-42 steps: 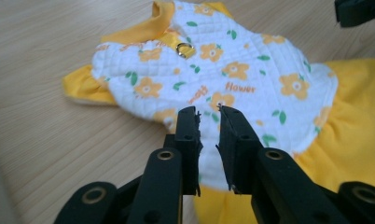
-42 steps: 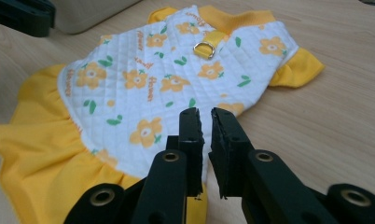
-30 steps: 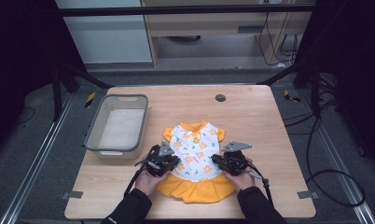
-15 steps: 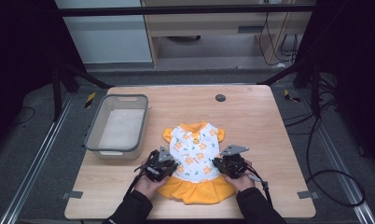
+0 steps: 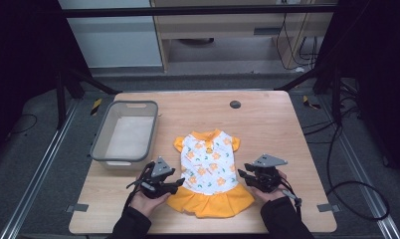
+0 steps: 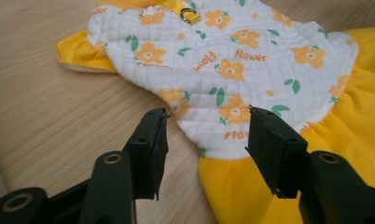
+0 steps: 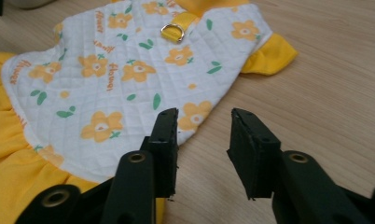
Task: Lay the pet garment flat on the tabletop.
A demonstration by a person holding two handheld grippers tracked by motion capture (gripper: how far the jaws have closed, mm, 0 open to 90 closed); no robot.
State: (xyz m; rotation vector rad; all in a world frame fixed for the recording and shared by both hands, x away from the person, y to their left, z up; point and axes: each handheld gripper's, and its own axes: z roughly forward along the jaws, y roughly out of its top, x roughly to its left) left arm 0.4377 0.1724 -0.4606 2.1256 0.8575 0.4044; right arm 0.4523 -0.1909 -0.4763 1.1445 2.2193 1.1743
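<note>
A small pet dress [image 5: 208, 167] lies flat on the wooden table [image 5: 272, 134], with a white quilted top printed with orange flowers and a yellow skirt nearest me. My left gripper [image 5: 179, 182] rests at the dress's left waist edge. In the left gripper view its jaws [image 6: 206, 112] have just been opening; they stand apart over the hem of the white top [image 6: 223, 51] without pressing it. My right gripper [image 5: 241, 174] sits just off the right waist edge. Its jaws [image 7: 204, 112] have also just been opening, with bare wood between them and the dress [image 7: 111, 70] to their left. A metal ring [image 7: 172, 31] sits near the collar.
A grey plastic basket [image 5: 99, 145] stands at the table's left, just beyond my left gripper. A dark round cable hole [image 5: 235, 104] is near the far edge. Bare wood stretches to the right of the dress and behind it.
Both grippers were shut on the dress's sides at the waist; they have let go, opened and drawn back outward toward the near edge. The dress lies flat.
</note>
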